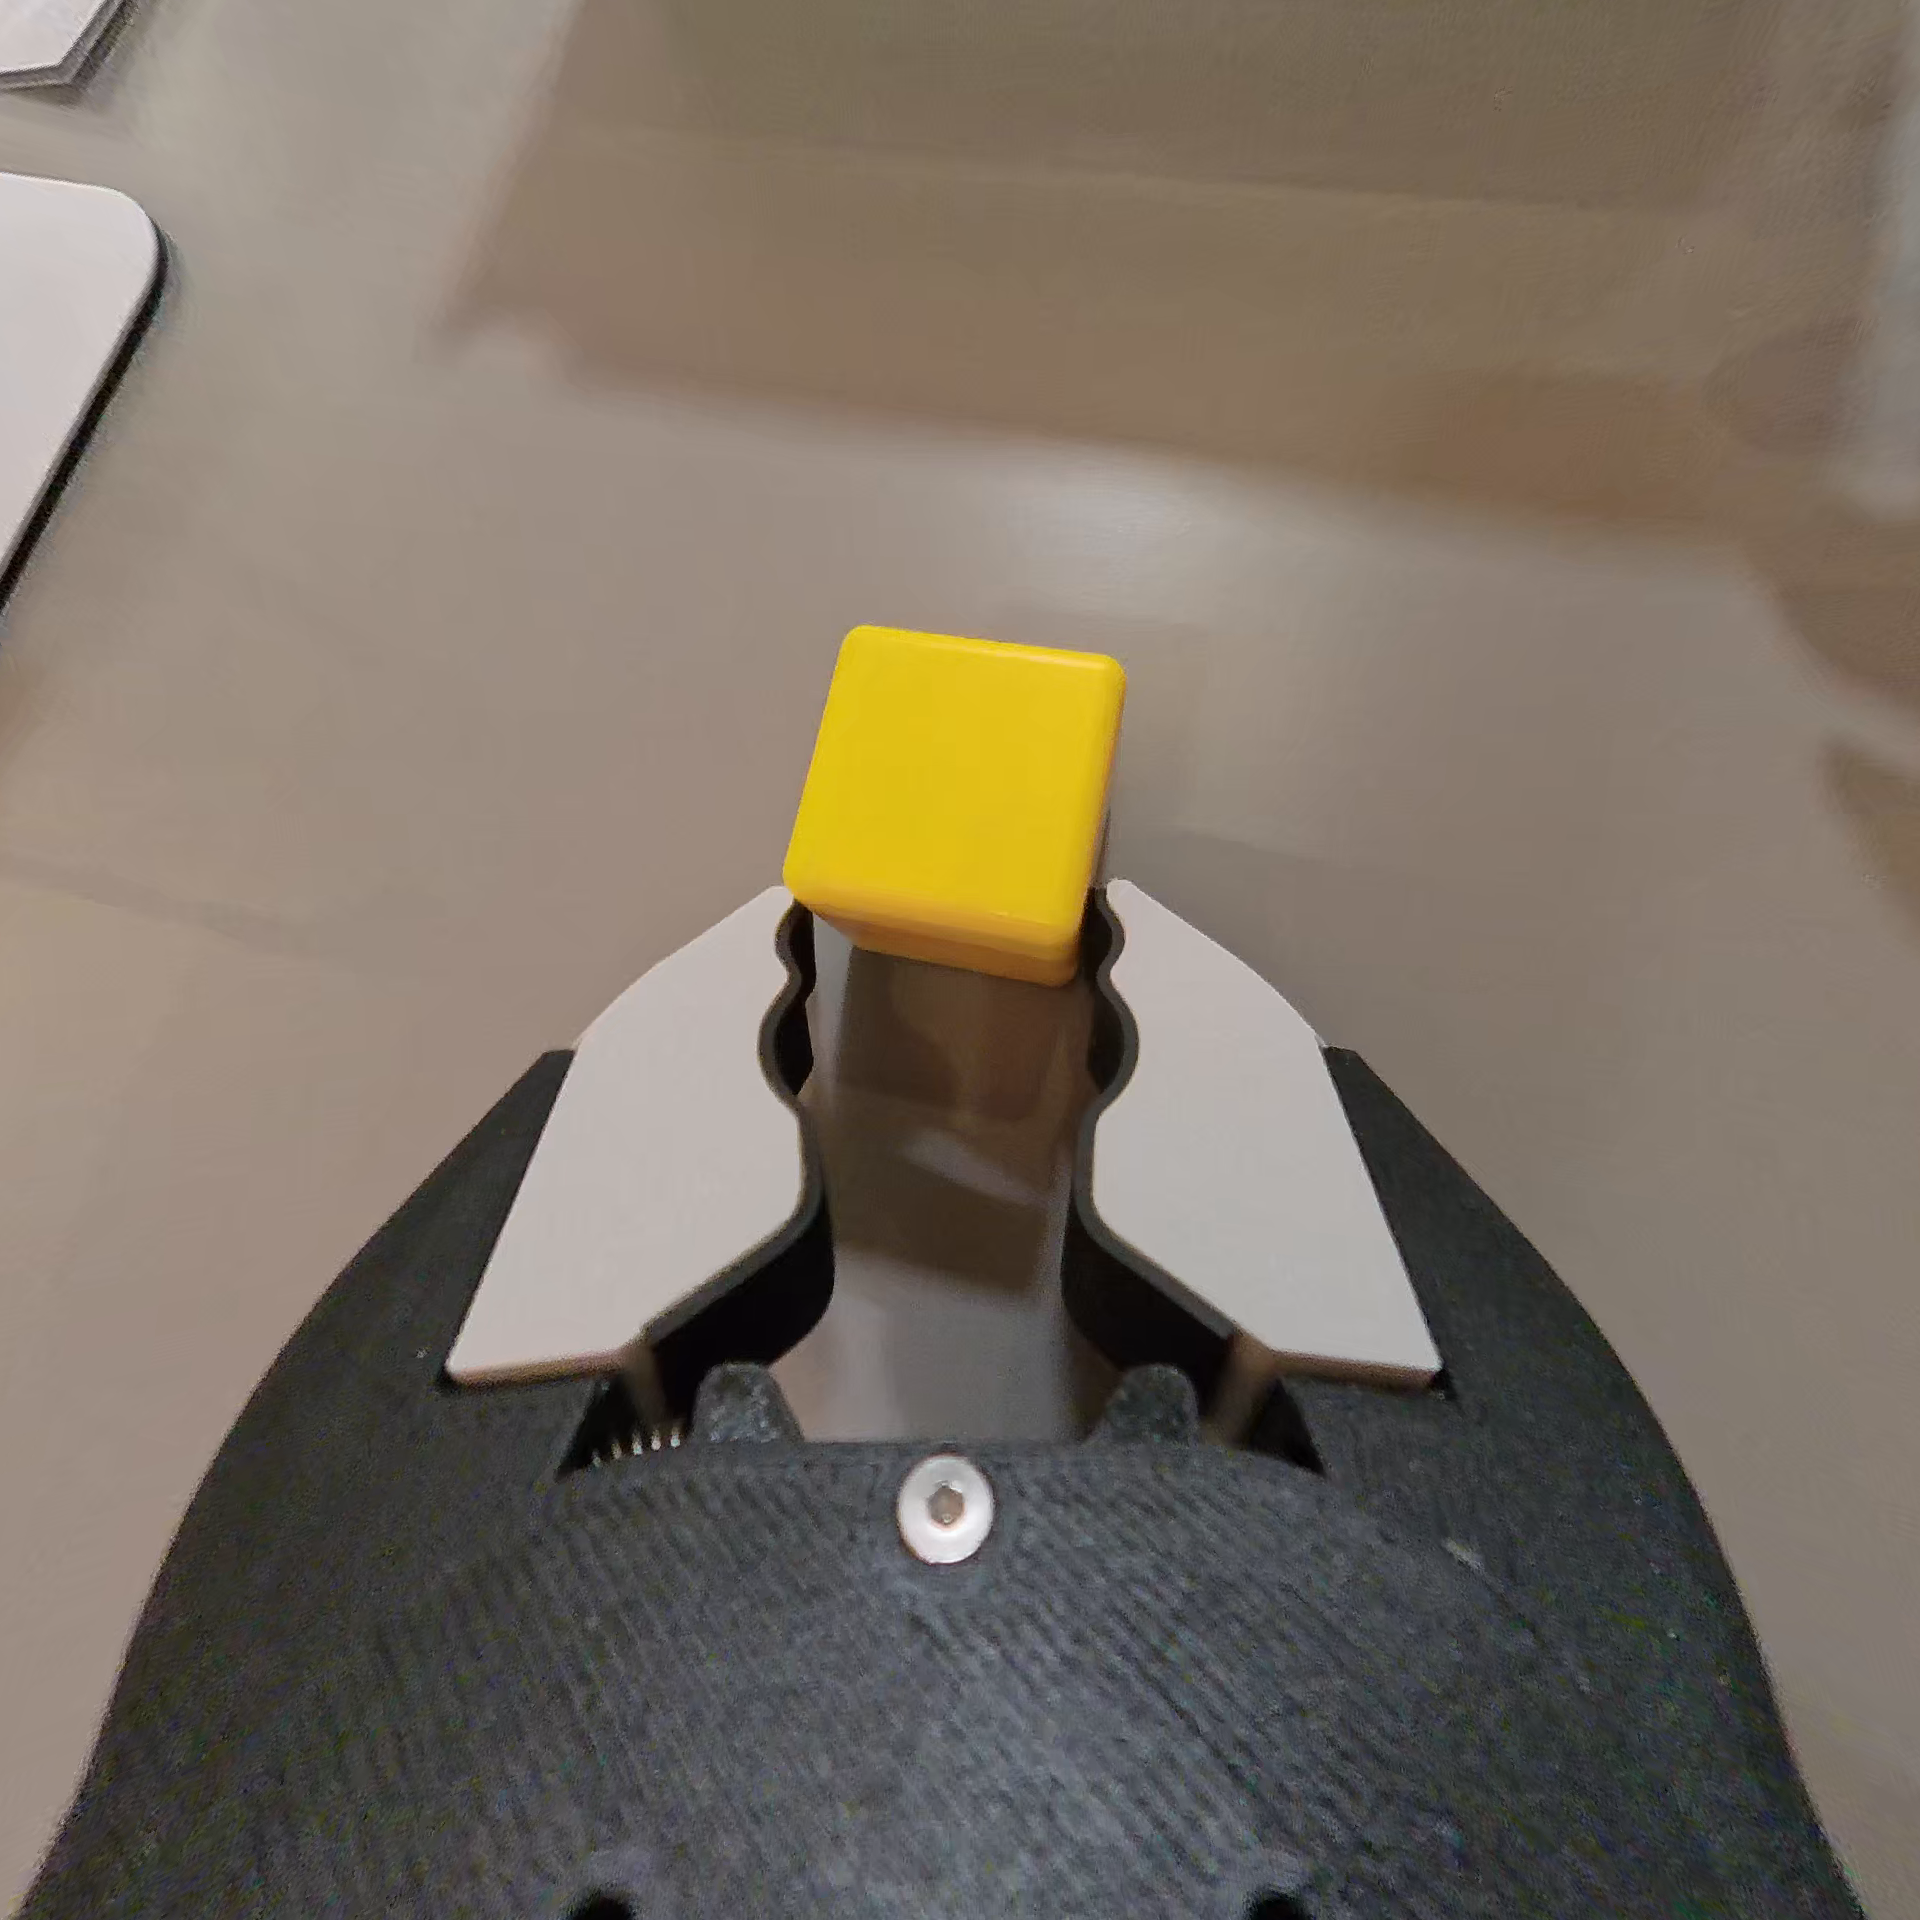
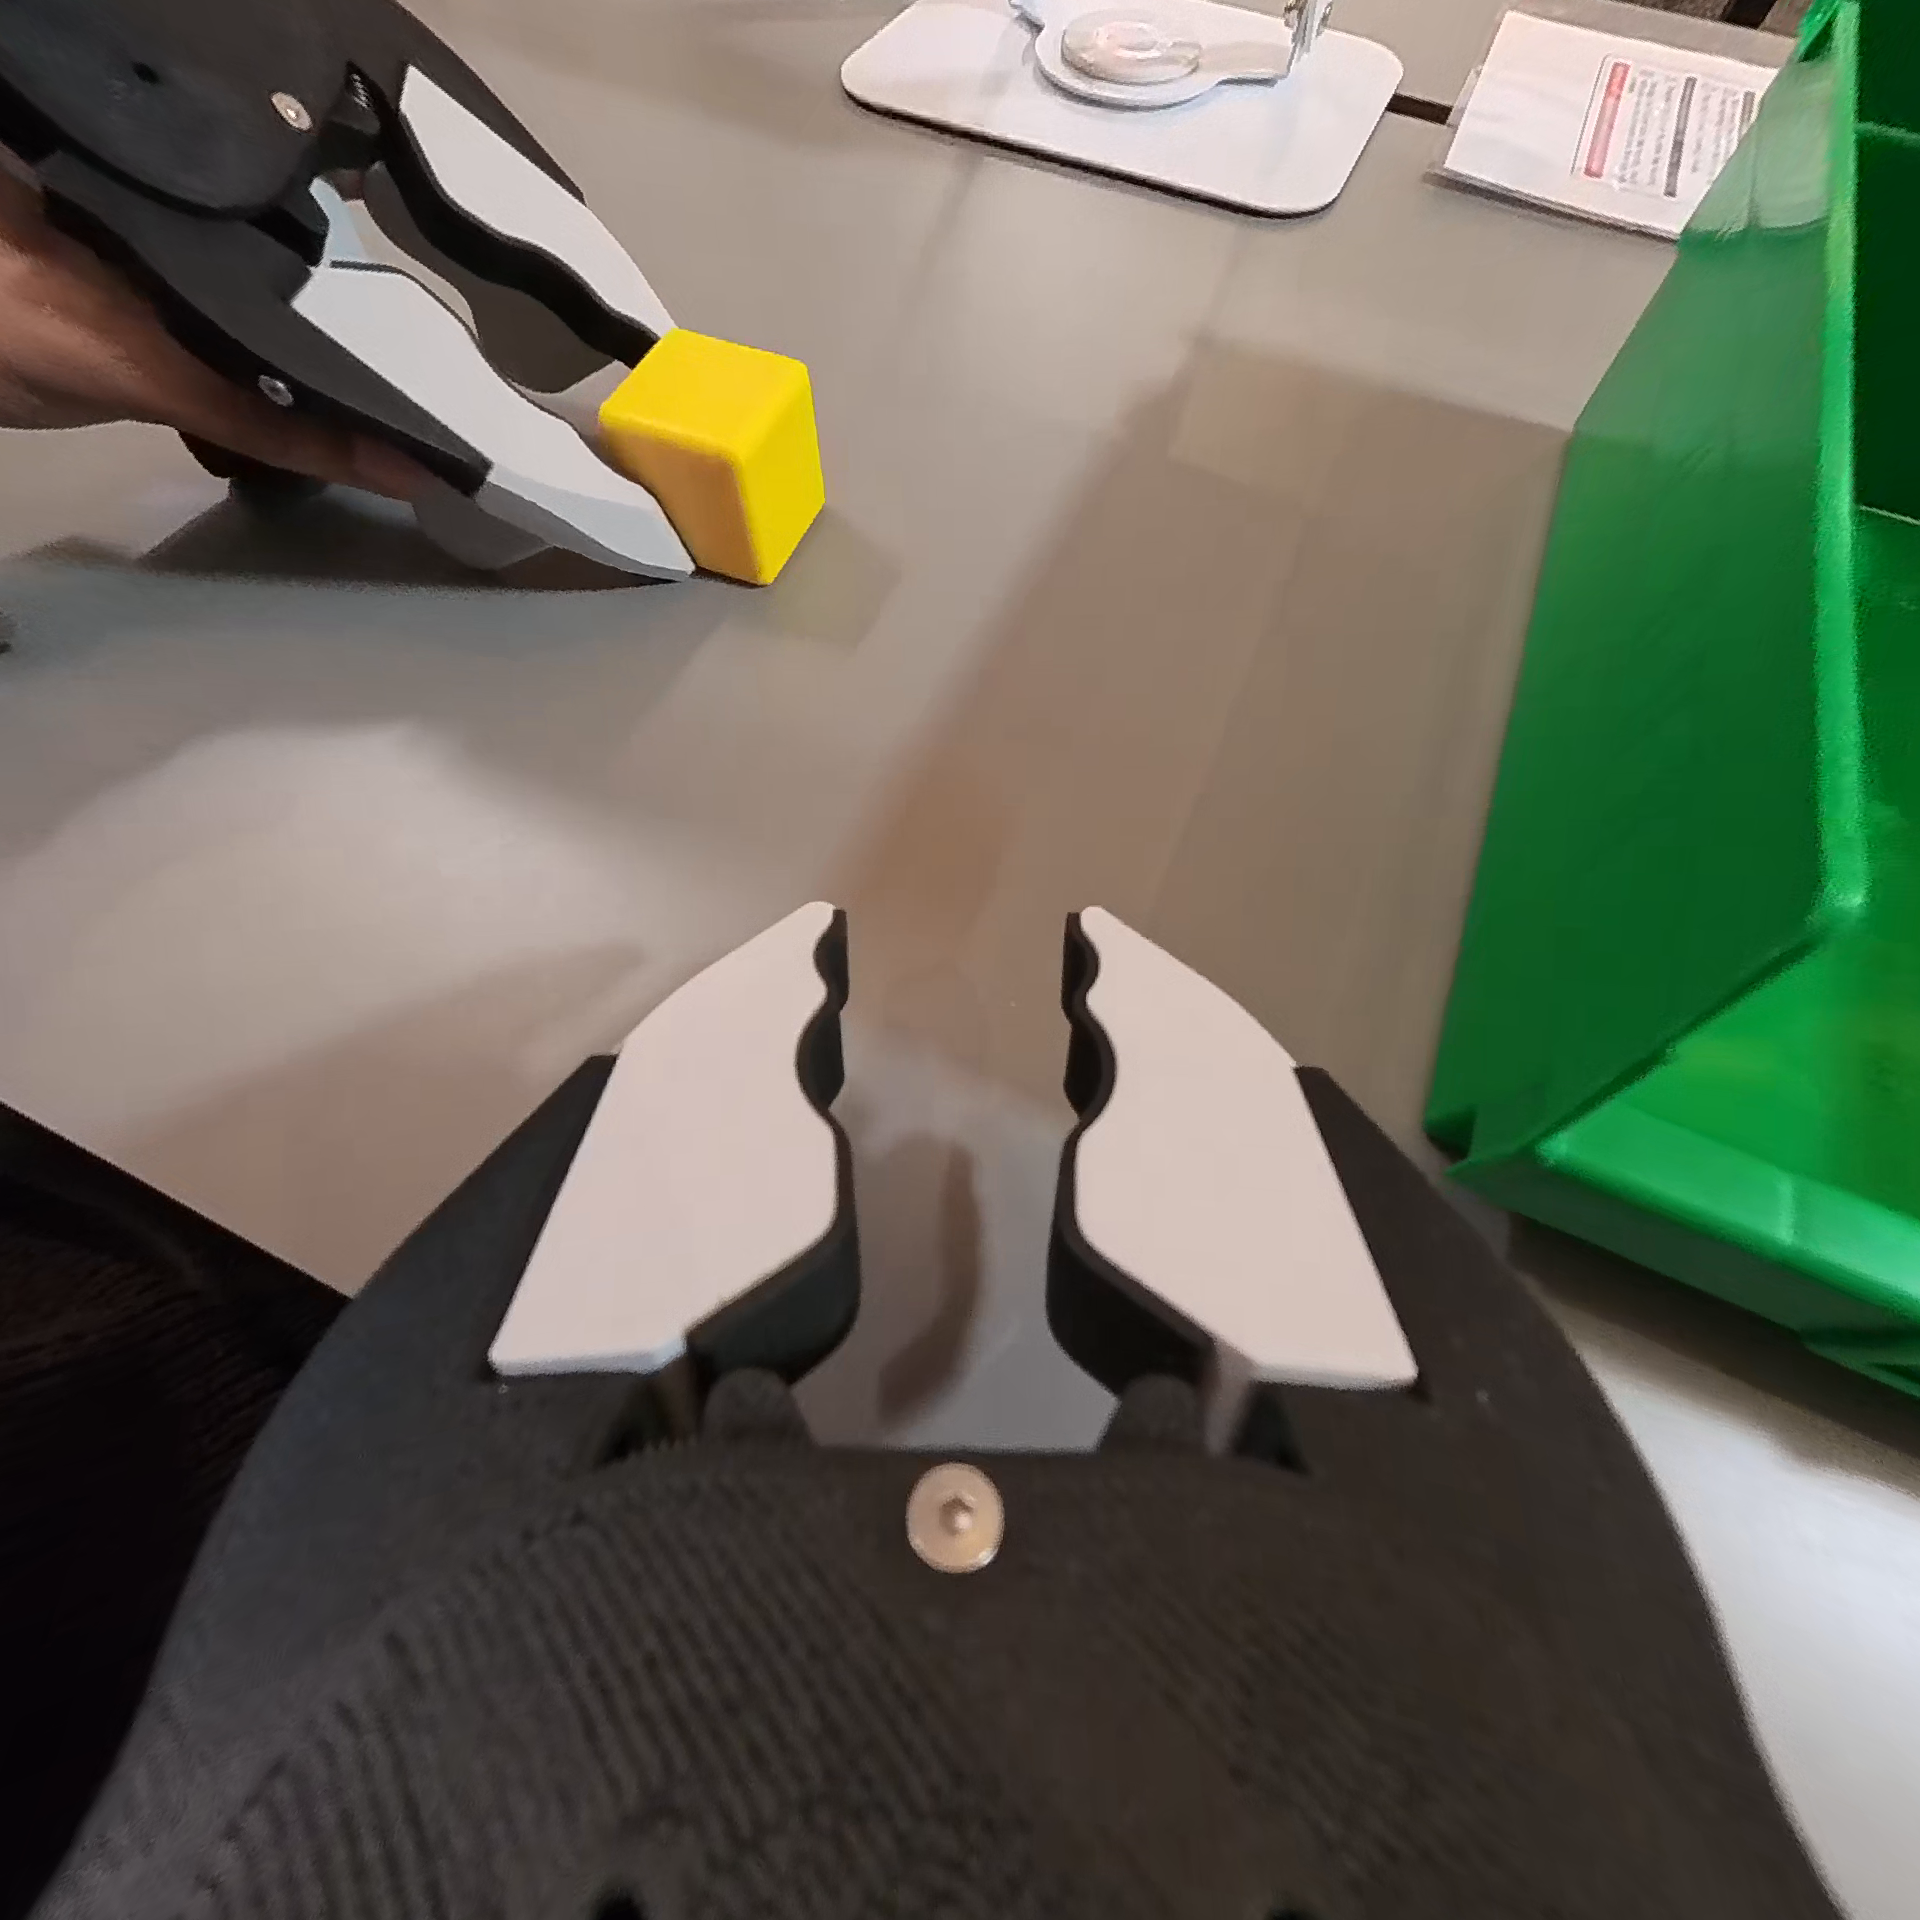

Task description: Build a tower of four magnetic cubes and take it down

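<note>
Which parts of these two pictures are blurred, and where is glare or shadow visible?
Left wrist view: yellow cube sharp, table behind smeared. Right wrist view: green bin softly blurred; table shows pale reflections; a dark shadow lies under the left gripper.

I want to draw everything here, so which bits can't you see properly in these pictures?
- Yellow cube: its underside is hidden in both views, so whether it touches the table is unclear.
- Green bin: cut off by the right wrist view's right edge; most of its inside is out of view.
- Clear round thing on the white mat: cut by the top edge.
- Paper sheet: partly behind the bin.
</note>
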A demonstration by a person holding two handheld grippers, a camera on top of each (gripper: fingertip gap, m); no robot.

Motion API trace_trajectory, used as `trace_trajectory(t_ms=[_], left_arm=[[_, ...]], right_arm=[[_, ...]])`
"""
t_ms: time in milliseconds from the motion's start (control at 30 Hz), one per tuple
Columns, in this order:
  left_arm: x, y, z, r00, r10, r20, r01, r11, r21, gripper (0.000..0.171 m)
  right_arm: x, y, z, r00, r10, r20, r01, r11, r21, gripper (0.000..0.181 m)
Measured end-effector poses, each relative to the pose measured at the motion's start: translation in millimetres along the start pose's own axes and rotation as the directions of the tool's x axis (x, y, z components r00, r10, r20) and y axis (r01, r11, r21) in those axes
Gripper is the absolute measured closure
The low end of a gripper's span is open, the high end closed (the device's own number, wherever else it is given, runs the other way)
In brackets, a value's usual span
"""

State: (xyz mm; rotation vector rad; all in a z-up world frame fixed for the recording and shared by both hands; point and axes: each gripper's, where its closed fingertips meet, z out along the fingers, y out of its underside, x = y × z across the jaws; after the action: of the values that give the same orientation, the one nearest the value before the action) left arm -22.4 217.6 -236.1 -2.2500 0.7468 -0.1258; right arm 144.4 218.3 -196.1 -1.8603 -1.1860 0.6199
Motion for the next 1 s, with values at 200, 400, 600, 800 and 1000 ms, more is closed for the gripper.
trace_trajectory(t_ms=[200, 400, 600, 800, 1000], left_arm=[[-2.4, -0.3, -0.4, 1.000, 0.002, 0.011, -0.002, 1.000, 0.004, 0.120], [-8.4, 0.1, -1.7, 0.999, -0.006, 0.034, 0.006, 1.000, 0.011, 0.120], [-11.8, 1.4, -2.7, 0.999, -0.008, 0.044, 0.008, 1.000, 0.011, 0.118], [-13.4, 2.4, -3.8, 0.999, -0.013, 0.044, 0.012, 1.000, 0.013, 0.119], [-11.1, 2.4, -3.5, 0.999, 0.006, 0.042, -0.006, 1.000, 0.010, 0.121]], right_arm=[[0.8, -7.4, -3.0, 1.000, 0.007, -0.002, -0.007, 0.999, 0.041, 0.141], [27.0, -41.1, -27.5, 0.992, -0.016, -0.123, 0.046, 0.967, 0.249, 0.142], [80.0, -57.4, -63.7, 0.946, 0.172, -0.275, -0.039, 0.902, 0.430, 0.142], [84.9, -33.5, -45.6, 0.939, 0.178, -0.294, -0.091, 0.954, 0.287, 0.142], [89.4, -26.2, -42.7, 0.928, 0.201, -0.313, -0.122, 0.959, 0.255, 0.156]])
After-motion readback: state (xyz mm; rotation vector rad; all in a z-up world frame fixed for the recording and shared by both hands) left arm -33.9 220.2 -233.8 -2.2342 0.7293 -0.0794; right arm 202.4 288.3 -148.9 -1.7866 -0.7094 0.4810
